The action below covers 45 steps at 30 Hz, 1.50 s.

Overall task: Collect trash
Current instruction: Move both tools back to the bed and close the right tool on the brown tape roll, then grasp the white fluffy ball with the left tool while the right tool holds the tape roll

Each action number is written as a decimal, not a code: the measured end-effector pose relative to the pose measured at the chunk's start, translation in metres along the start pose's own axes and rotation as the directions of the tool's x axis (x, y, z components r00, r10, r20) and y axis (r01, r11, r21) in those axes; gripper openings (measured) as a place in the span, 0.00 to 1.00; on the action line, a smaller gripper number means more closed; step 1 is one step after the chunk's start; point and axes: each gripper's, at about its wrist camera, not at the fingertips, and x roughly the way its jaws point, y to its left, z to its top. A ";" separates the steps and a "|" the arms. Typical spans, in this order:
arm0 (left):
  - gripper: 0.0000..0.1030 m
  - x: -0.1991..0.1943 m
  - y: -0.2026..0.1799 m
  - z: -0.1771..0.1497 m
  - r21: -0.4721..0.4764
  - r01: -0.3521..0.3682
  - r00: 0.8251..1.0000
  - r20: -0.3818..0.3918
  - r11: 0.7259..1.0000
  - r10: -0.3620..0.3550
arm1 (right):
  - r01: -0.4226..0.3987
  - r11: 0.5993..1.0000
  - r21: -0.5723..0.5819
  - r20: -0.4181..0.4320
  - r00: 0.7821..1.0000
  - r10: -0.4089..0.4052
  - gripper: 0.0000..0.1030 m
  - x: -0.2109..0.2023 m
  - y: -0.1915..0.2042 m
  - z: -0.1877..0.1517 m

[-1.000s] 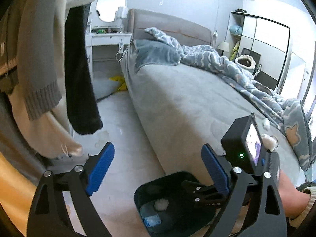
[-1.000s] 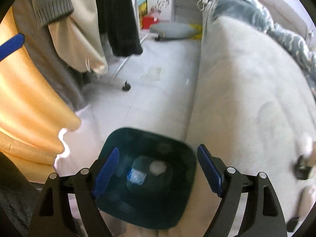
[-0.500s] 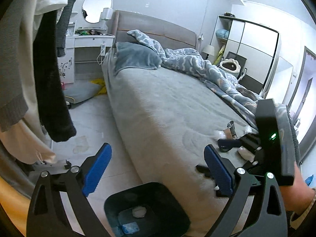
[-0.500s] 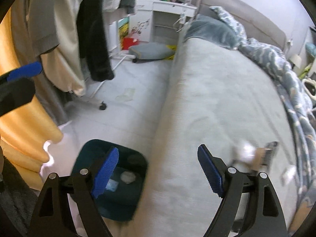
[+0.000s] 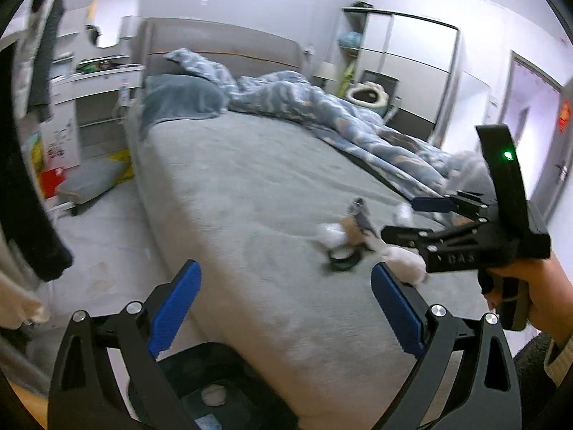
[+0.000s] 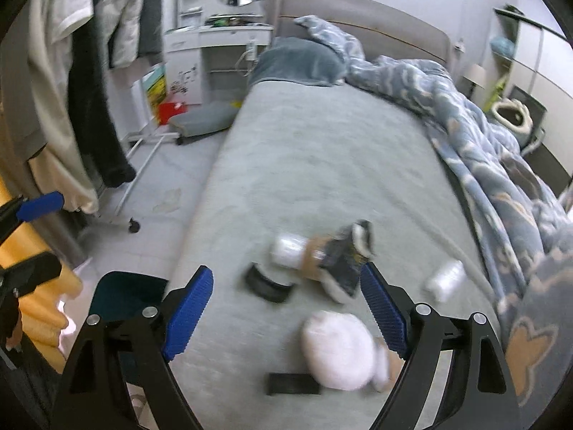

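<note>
We see the grey bed [image 6: 322, 165] carrying scattered trash: a white wad [image 6: 338, 351], a crumpled wrapper [image 6: 343, 254], a black ring [image 6: 266, 285], and a rumpled blue duvet [image 6: 483, 150].

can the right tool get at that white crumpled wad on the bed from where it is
Probably yes. The right tool is open and empty, and the white wad lies on the bed just ahead between its fingers, with nothing covering it; a flat black item only touches its edge.

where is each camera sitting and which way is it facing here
Left wrist: on the left gripper, over the trash bin at the bed's edge, facing the headboard; shows its open blue fingers, the right gripper and the hand holding it.
Right wrist: on the right gripper, above the bed, looking at the white wad; the left gripper's fingers show at the left edge.
Shared: bed, bin, trash, blanket.
</note>
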 end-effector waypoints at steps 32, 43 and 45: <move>0.95 0.123 -0.123 -0.022 0.162 0.257 0.958 -0.173 0.953 -0.229 | -0.149 0.931 0.334 -0.041 0.984 0.172 0.44 0.016 -0.129 -0.078; 0.95 0.160 -0.132 -0.022 0.147 0.262 0.947 -0.231 0.954 -0.225 | -0.180 0.921 0.346 -0.064 0.975 0.214 0.21 0.032 -0.131 -0.088; 0.95 0.164 -0.132 -0.021 0.140 0.270 0.943 -0.238 0.953 -0.232 | -0.186 0.920 0.344 -0.055 0.975 0.217 0.21 0.031 -0.132 -0.089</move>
